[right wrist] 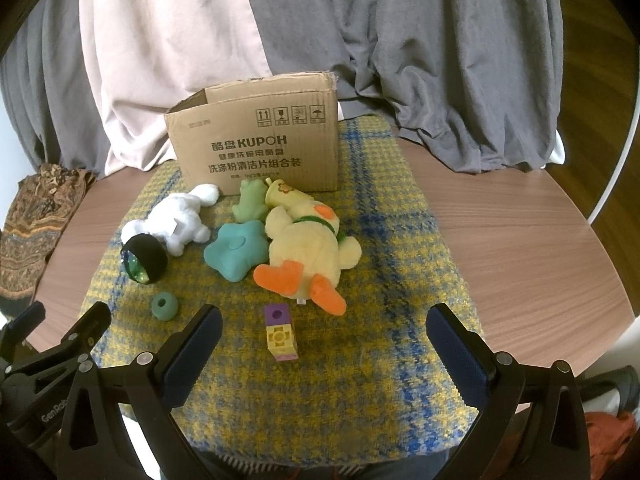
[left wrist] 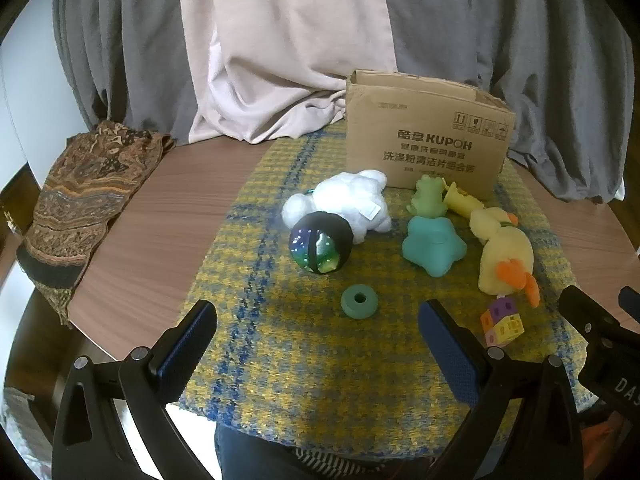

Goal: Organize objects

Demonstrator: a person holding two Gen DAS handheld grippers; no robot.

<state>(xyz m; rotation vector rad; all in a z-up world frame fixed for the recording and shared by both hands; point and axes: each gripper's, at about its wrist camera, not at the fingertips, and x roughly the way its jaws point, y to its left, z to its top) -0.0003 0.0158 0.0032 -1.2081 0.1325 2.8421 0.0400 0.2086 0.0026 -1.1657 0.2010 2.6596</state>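
Toys lie loose on the yellow-and-blue woven mat (right wrist: pixel 400 240) before the open cardboard box (right wrist: pixel 256 152) at its far edge, so with both the left gripper (left wrist: pixel 318 344) and right gripper (right wrist: pixel 324 344) spread empty, best start with the nearest purple-and-yellow block (right wrist: pixel 280 334), pinching its flat sides squarely

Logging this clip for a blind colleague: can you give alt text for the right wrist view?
The open right gripper hovers over a yellow-and-blue plaid cloth, nearest a purple-and-yellow cube toy. Beyond lie a yellow plush duck, teal star, white plush and an open cardboard box.
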